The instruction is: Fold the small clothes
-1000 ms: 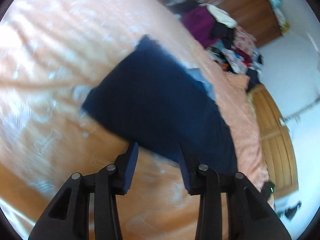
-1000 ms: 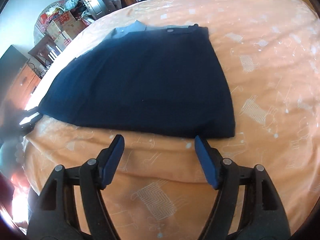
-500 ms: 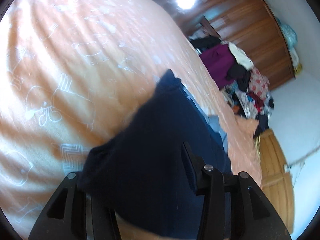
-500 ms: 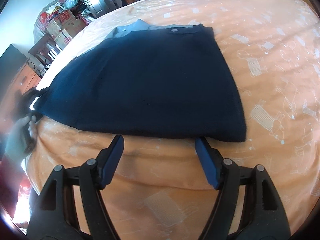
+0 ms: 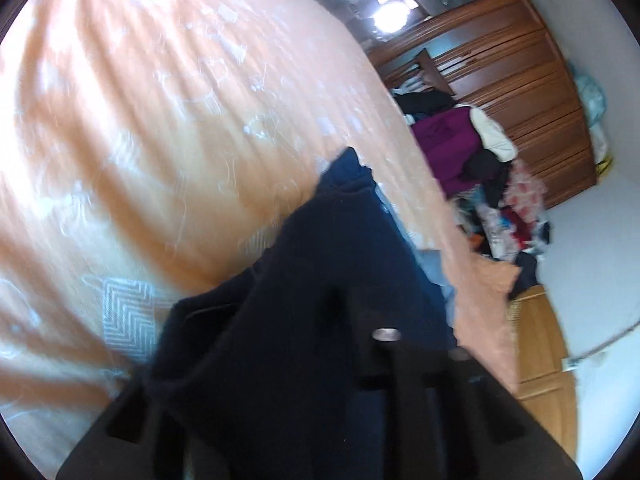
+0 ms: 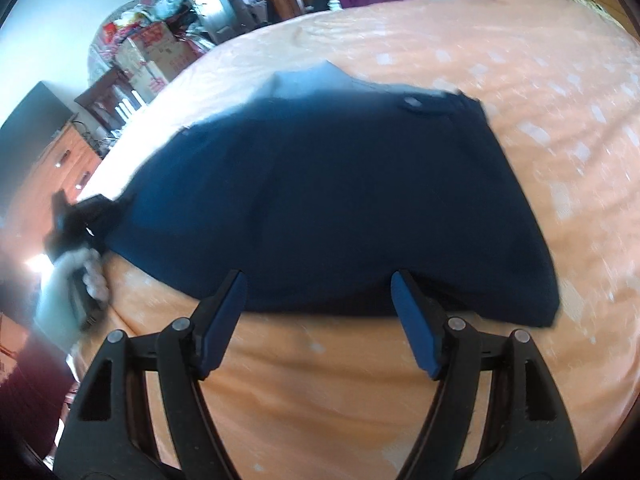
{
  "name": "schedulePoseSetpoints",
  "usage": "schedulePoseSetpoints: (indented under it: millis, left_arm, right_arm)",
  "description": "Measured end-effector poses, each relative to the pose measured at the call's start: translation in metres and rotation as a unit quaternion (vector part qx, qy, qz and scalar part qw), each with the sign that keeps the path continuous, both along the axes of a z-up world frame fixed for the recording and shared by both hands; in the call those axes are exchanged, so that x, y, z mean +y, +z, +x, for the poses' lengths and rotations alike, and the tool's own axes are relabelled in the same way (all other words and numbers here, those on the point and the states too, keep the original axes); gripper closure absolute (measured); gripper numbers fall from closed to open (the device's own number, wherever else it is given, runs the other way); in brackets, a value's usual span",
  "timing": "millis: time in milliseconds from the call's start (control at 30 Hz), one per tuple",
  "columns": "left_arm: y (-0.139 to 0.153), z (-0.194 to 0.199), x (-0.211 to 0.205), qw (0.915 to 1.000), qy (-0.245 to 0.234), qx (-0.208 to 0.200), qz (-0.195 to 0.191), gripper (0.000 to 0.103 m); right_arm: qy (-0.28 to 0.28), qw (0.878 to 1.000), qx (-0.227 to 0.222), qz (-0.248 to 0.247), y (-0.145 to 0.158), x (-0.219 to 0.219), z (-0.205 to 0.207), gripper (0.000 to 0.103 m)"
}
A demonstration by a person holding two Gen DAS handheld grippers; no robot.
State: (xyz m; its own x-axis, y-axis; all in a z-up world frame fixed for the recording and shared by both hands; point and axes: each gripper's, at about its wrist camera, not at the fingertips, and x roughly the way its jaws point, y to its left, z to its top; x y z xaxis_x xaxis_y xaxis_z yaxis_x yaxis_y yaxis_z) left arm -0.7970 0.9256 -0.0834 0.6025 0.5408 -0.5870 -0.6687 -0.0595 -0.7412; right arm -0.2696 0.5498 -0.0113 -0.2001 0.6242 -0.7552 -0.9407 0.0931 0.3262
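A: Where is the navy garment (image 6: 340, 208) seen?

B: Spread flat on the orange bedcover (image 6: 540, 92), its near hem just at the tips of the right gripper (image 6: 320, 312), whose blue pads (image 6: 412, 320) are held wide apart — nothing is clamped between them.

A: And the left gripper (image 6: 86, 216)?

B: It is seen at the garment's far corner, gripped by a gloved hand (image 6: 66, 296). From its own camera the dark cloth is draped over the fingers — whether they are pinched together cannot be told.
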Motion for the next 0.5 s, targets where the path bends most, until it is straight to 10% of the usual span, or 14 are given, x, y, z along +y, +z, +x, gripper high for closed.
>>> schedulePoseSetpoints:
  millis: [233, 500]
  left_arm:
    - [0.046, 0.046, -0.019, 0.9850, -0.074, 0.097, 0.123, 0.101]
    - [0.073, 0.096, -0.044, 0.9453, -0.143, 0.215, 0.200, 0.100]
  right_arm:
    - [0.133, 0.988, 0.045, 0.062, 0.059, 0.119, -0.079, 0.022]
    - [0.257, 0.963, 0.068, -0.046, 0.048, 0.295, -0.187, 0.016]
